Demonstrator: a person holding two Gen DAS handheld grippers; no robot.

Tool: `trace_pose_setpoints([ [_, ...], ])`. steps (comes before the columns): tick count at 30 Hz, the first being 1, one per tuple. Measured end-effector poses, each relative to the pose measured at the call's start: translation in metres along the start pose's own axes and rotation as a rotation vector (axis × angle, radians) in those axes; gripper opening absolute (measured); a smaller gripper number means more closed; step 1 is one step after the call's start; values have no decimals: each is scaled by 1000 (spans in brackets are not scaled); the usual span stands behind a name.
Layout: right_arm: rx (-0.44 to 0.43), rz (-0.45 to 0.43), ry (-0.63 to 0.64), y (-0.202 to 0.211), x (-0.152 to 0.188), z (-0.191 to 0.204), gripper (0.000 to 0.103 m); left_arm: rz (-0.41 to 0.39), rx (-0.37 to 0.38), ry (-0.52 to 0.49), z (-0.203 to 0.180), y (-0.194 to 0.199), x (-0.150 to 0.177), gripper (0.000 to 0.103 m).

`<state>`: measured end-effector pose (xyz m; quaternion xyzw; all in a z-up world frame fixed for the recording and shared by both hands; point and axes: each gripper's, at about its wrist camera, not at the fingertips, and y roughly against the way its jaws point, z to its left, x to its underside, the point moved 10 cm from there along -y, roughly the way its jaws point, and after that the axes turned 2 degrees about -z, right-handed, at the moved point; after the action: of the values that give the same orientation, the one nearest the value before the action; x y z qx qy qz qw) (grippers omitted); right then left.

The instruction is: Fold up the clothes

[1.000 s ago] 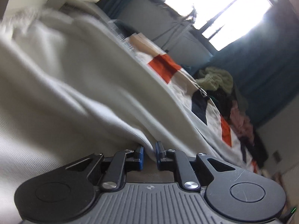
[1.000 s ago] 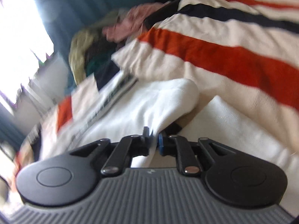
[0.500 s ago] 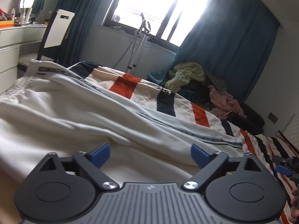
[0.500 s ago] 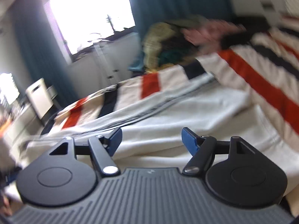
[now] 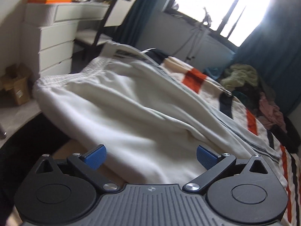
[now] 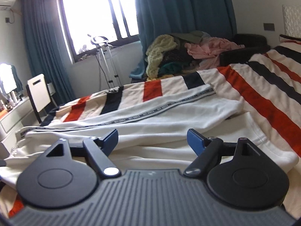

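- Left gripper [image 5: 149,156]: jaws spread wide and opening, blue pads [image 5: 95,159] clear of everything; nothing held, only cloth seen beyond the gap.
- Right gripper [image 6: 152,141]: jaws apart and opening, though less wide than the left; pads [image 6: 195,141] bare, nothing pinched between them.
- White trousers [image 5: 131,109]: laid out along the near side of the bed, below and just ahead of both grippers, touching neither. Elastic waistband [image 5: 75,73] at the far left in the left wrist view, at the bed's edge. In the right wrist view the legs [image 6: 169,113] run to the right, one lying over the other, with a dark printed side stripe [image 6: 160,107] along the far edge.
- Striped blanket [image 6: 263,94]: cream with orange and navy bars, under the trousers, covering the bed.
- Heap of clothes [image 6: 178,54]: yellow-green, pink and dark pieces, far side of the bed, by the teal curtain [image 6: 178,9].
- White drawers [image 5: 54,43] and chair [image 5: 116,15]: far left, beyond the waistband.
- Window [image 6: 97,13]: bright, far wall.
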<state>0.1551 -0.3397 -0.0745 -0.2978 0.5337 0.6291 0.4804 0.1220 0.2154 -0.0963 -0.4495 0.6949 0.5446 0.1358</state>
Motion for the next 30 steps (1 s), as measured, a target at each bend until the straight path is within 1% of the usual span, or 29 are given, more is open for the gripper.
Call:
trace_pose_setpoints([
  [2, 38, 18, -4, -4, 3, -8, 82, 46, -35, 76, 25, -13, -7, 101],
  [3, 65, 25, -3, -7, 5, -12, 82, 58, -47, 115, 36, -17, -8, 99],
  [7, 217, 44, -20, -16, 11, -39, 82, 24, -90, 224, 63, -18, -9, 98],
  [9, 302, 74, -49, -19, 17, -60, 82, 9, -98, 216, 64, -16, -8, 98],
  [11, 430, 100, -101, -18, 23, -92, 82, 3, -97, 196, 62, -14, -9, 99],
  [13, 534, 110, -248, -14, 31, -129, 82, 11, -100, 208, 65, -16, -8, 100],
  [16, 613, 135, -521, -6, 53, -175, 82, 37, -115, 261, 75, -23, -5, 100],
  [17, 642, 136, -594, -2, 61, -187, 81, 49, -126, 292, 81, -25, -3, 100],
  [19, 692, 129, -698, 6, 74, -204, 81, 56, -159, 353, 95, -25, 0, 99],
  [20, 709, 123, -743, 10, 80, -210, 82, 54, -151, 380, 98, -24, 1, 99],
  [21, 706, 116, -788, 12, 85, -214, 82, 51, -142, 404, 102, -23, 1, 99],
  [23, 693, 107, -879, 16, 96, -220, 81, 48, -137, 422, 106, -20, 1, 99],
  [26, 615, 153, -1031, 8, 116, -222, 81, 42, -133, 438, 108, -14, 1, 99],
  [28, 597, 156, -1073, 5, 120, -222, 84, 34, -128, 443, 108, -11, 1, 99],
  [30, 579, 133, -1086, 2, 115, -221, 84, 23, -124, 455, 108, -6, 1, 99],
])
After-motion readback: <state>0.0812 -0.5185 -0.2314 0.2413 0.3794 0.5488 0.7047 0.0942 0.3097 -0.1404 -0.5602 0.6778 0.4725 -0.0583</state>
